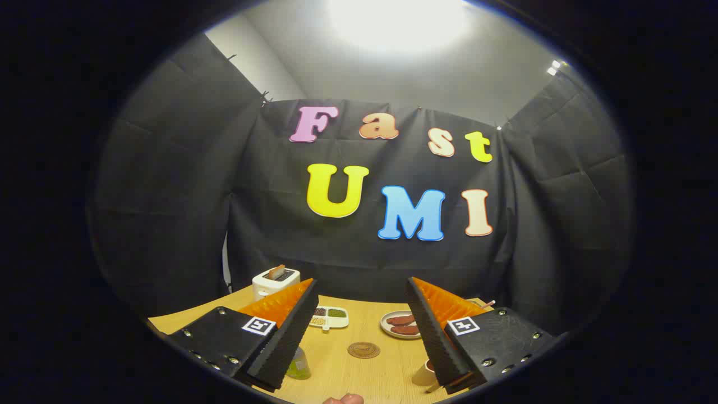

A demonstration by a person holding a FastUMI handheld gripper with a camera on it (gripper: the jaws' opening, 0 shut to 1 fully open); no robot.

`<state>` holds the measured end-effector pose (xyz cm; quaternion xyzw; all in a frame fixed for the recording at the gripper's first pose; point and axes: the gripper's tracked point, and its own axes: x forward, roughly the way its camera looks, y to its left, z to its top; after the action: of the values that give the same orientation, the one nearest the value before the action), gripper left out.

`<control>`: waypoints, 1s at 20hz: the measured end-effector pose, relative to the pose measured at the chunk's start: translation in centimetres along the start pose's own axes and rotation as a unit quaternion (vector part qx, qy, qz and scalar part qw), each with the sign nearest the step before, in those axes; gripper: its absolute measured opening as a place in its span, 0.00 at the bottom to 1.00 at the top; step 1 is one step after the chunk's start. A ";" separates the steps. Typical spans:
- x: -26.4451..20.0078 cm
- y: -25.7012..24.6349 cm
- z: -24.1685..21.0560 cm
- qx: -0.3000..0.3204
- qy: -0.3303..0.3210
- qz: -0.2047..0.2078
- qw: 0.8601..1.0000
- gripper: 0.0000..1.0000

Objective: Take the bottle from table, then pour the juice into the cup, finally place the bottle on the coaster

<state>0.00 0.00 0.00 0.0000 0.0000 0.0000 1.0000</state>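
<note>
bottle (298, 366): mostly hidden behind the gripper's left finger (283, 336); only a greenish lower part shows beside it, cap and neck out of sight. cup (424, 373): largely covered by the right finger (435, 334), just a bit of rim and side visible. gripper (362, 289): fingers stand spread apart with nothing between them. toaster (275, 282): its base is cut by the left finger. divided dish (331, 317): contents too small to identify. a fingertip (343, 399) is cut off at the near edge of the table (359, 376).
</note>
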 end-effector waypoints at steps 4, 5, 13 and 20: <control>0.9 -0.5 0.3 -0.005 -0.007 -0.033 0.999 0.96; 1.2 0.0 0.5 -0.008 -0.013 -0.034 0.999 0.96; 2.9 3.6 -0.1 -0.019 -0.003 -0.021 1.000 0.96; 3.2 4.3 0.6 -0.020 -0.012 -0.019 1.000 0.96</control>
<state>3.21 4.31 0.64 -0.0199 -0.0118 -0.0187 0.9996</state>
